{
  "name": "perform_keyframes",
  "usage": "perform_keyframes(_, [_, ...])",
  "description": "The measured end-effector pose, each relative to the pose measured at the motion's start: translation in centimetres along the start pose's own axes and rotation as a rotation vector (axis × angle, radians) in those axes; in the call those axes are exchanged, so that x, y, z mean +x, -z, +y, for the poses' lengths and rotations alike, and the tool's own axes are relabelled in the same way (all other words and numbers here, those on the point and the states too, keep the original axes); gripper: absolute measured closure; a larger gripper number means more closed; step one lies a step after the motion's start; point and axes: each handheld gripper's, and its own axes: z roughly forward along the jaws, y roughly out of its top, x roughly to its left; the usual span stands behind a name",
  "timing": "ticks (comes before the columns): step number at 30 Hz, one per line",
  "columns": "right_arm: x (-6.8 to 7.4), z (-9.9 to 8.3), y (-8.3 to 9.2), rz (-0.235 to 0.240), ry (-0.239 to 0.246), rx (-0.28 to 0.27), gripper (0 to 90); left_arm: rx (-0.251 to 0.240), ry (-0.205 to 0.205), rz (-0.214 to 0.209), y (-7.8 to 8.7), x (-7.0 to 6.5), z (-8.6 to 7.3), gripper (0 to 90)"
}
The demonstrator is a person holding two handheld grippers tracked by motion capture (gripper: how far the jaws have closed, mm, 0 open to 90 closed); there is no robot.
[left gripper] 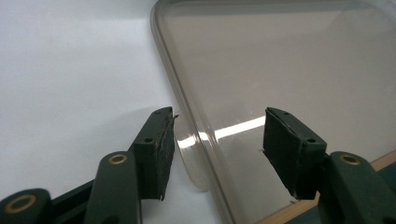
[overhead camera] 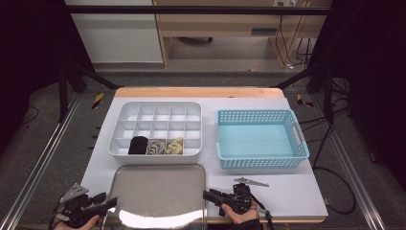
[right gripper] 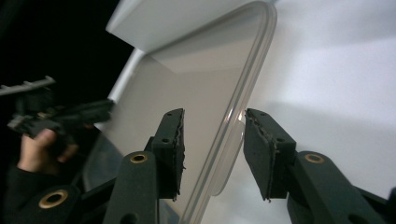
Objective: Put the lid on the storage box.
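Two grippers' fingers straddling lid [overhead camera: 158, 191] rim, contact unclear

Overhead light falls evenly on the white table top [overhead camera: 297, 191], while the surroundings sink into darkness. A bright glare streak crosses the clear, smoky plastic lid [overhead camera: 158, 191] at its near edge. Both gripper views are soft, with blurred near jaws casting faint shadows.

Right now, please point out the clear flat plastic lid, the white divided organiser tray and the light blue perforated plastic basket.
clear flat plastic lid [overhead camera: 158, 189], high view, on its bare middle.
white divided organiser tray [overhead camera: 160, 105], high view, on its far rim.
light blue perforated plastic basket [overhead camera: 258, 163], high view, on its near wall.
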Motion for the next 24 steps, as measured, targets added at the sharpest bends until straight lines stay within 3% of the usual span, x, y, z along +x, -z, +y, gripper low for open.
perform_keyframes(3, [0.2,0.0,0.2,0.008,0.006,-0.011,58.1,-0.001,-0.006,0.008,0.0,-0.1,0.0,42.7])
perform_keyframes(7, [-0.3,-0.4,-0.4,-0.033,0.012,0.031,57.2,0.0,-0.008,0.023,0.0,-0.1,0.0,45.9])
perform_keyframes(15, [0.0,-0.6,-0.5,-0.055,0.046,0.06,54.7,0.007,-0.011,0.046,0.1,-0.2,0.0,53.8])
perform_keyframes(18, [0.0,-0.7,-0.1,-0.046,0.039,0.085,56.2,0.009,-0.013,0.045,0.1,-0.2,-0.1,54.7])
perform_keyframes(24, [-0.1,-0.9,0.0,-0.038,0.024,0.083,55.7,0.007,-0.012,0.052,0.1,-0.3,-0.1,55.2])
